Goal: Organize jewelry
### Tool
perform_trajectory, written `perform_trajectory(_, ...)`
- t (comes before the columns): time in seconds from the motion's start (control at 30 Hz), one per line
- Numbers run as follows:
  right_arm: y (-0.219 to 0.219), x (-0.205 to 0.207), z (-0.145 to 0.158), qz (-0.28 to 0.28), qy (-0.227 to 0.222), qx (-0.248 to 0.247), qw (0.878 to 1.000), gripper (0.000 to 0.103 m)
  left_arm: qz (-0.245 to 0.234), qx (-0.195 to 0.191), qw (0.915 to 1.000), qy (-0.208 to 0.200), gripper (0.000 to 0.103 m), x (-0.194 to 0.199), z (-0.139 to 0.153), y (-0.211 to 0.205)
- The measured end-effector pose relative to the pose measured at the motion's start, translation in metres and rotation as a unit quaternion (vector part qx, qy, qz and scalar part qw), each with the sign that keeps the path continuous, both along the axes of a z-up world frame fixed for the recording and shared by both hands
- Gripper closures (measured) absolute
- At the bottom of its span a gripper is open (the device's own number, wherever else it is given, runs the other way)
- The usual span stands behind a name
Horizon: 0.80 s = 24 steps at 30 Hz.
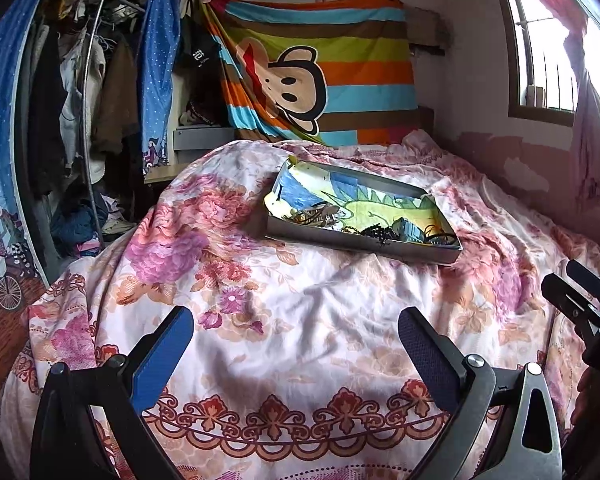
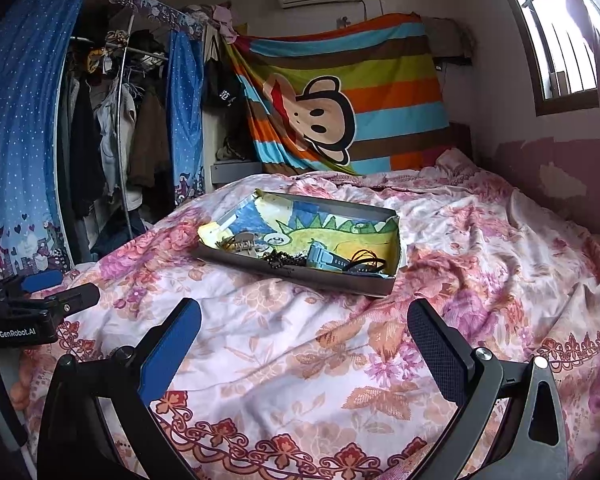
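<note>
Hovering above the quilt (image 1: 300, 320), left gripper (image 1: 296, 332) and right gripper (image 2: 304, 328) gape wide, empty.

Both wrist cameras look forward over the bed (image 1: 300, 320) from its foot, low and near the quilt — each facing the striped wall cloth (image 2: 360, 92); both share the open box (image 1: 360, 208) mid-bed — the left view sits further left
</note>
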State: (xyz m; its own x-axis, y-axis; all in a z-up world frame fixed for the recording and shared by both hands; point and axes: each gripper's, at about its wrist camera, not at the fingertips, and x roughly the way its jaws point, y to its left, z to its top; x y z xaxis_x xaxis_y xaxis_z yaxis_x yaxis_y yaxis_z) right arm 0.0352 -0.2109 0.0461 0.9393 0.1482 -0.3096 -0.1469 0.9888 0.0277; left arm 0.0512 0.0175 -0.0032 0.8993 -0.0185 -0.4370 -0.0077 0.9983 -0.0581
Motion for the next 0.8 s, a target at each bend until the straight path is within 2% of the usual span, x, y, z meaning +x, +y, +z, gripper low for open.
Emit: perform_trajectory(0.8, 0.0000, 0.0010, -0.0020, -0.001, 0.002, -0.002, 1.000, 0.002, 0.001, -0.006, 0.9999, -0.012, 0.000, -0.0036, 0.0059, 0.0021)
